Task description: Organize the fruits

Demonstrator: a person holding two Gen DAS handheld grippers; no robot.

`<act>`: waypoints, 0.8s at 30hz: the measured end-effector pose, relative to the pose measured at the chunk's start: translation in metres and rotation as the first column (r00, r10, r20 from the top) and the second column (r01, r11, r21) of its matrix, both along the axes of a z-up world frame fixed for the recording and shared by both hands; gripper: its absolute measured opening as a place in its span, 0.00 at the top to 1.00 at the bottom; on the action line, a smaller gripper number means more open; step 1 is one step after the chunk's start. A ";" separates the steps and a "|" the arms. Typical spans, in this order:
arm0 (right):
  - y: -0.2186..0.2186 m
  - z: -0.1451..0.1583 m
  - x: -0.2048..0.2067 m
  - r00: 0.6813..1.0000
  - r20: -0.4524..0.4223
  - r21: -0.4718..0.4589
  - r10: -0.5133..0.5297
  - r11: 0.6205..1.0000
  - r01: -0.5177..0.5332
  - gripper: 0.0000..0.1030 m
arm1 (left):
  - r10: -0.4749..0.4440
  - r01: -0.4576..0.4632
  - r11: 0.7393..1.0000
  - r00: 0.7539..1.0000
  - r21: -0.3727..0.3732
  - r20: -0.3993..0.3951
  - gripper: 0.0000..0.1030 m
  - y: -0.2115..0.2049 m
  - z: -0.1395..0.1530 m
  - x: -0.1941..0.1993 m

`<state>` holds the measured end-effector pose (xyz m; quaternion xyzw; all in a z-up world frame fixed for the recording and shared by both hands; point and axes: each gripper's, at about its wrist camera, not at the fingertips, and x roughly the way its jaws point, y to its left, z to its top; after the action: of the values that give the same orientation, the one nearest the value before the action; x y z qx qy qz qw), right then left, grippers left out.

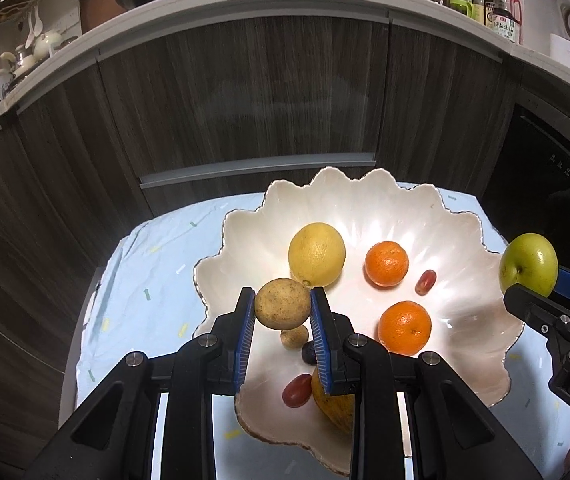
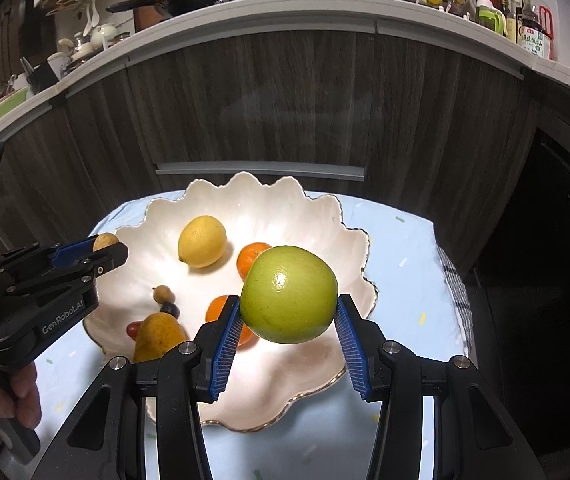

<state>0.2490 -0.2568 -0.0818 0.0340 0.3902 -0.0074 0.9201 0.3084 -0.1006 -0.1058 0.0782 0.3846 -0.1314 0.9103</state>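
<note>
From the left wrist, the left gripper [image 1: 283, 312] clenches a round tan-brown fruit [image 1: 283, 303] between its blue ribbed pads, above the near rim of the white scalloped ceramic bowl [image 1: 461, 240]. Inside the bowl lie a yellow lemon [image 1: 317, 254], two oranges [image 1: 387, 264] and red grapes [image 1: 297, 390] (a second, smaller tan fruit sits under the held one). The bowl rests on a pale blue cloth [image 1: 145, 280].

From the right wrist, the right gripper [image 2: 289, 338] grasps a smooth green apple [image 2: 289, 294], held over the bowl's right half. A hand [image 2: 25, 396] holds the left gripper at the left edge.
</note>
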 end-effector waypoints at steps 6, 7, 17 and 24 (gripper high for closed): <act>0.000 -0.008 0.004 0.999 -0.036 0.001 -0.008 1.000 0.008 0.53 | -0.003 0.003 1.000 1.000 0.005 -0.024 0.73 -0.002 -0.007 0.003; 0.000 -0.009 0.004 0.999 -0.042 0.001 -0.011 1.000 0.011 0.53 | -0.004 0.004 1.000 1.000 0.006 -0.028 0.73 -0.002 -0.008 0.003; -0.009 -0.010 0.002 0.996 -0.059 -0.015 -0.070 0.997 0.069 0.32 | 0.006 -0.006 0.999 1.000 0.031 -0.001 0.47 -0.002 -0.003 -0.001; -0.007 0.001 -0.005 0.997 -0.029 -0.023 -0.075 0.997 0.074 0.31 | 0.027 -0.028 0.999 1.000 0.023 0.015 0.31 0.000 0.005 -0.006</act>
<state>0.2438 -0.2639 -0.0813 0.0383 0.4022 -0.0467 0.9135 0.3022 -0.1006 -0.1010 0.0846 0.3806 -0.1138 0.9138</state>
